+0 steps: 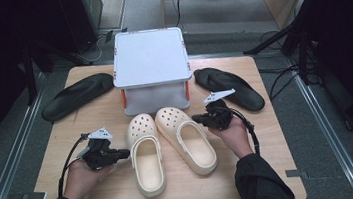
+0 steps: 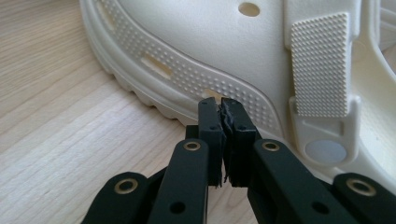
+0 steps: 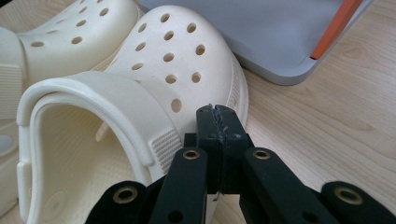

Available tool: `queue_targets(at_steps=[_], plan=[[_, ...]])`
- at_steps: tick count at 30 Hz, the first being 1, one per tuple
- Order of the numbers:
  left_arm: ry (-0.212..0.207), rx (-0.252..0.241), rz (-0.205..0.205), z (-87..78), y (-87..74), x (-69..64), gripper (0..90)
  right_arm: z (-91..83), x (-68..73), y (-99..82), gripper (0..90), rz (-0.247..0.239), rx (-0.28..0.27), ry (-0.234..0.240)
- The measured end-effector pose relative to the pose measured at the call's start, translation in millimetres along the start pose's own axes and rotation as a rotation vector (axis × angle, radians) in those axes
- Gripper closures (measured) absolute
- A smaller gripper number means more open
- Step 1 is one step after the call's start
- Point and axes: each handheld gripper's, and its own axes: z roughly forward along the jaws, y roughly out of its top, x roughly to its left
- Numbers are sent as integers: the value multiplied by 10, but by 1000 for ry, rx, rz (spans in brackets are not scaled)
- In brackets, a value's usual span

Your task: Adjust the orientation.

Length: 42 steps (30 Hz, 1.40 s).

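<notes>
Two cream clogs lie side by side mid-table, toes toward the grey box: the left clog (image 1: 145, 156) and the right clog (image 1: 186, 138). My left gripper (image 1: 122, 154) rests in an upturned hand just left of the left clog, jaws shut and empty. In the left gripper view its tips (image 2: 221, 105) sit close to that clog's ribbed sole edge (image 2: 187, 79). My right gripper (image 1: 198, 118) is held to the right of the right clog, shut with nothing between the jaws. In the right gripper view its tips (image 3: 217, 112) point at the perforated toe (image 3: 173, 51).
A grey lidded box (image 1: 151, 69) with orange clasps stands behind the clogs. A black slipper (image 1: 77, 94) lies at the back left and another black slipper (image 1: 229, 87) at the back right. Bare wooden table (image 1: 99, 191) runs along the front edge.
</notes>
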Motion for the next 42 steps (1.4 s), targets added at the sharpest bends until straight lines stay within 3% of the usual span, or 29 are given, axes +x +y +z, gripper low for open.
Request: queue_targets(at_steps=[19,25,31,35,40,42], plan=[[-73,1,27,121,19,-166,852,10,66,-57,900,30,-11,39],[-70,-8,24,120,12,-176,841,9,67,-64,896,39,-16,41],[-70,-25,6,43,17,-136,775,-24,64,-67,900,63,-20,33],[-50,-44,5,-41,17,-124,651,-119,88,-67,863,79,-49,21],[-37,-91,-55,-170,59,-82,551,-255,167,-109,836,69,-78,-20],[-16,-98,-32,-217,87,-90,534,-310,192,-114,836,69,-91,-24]])
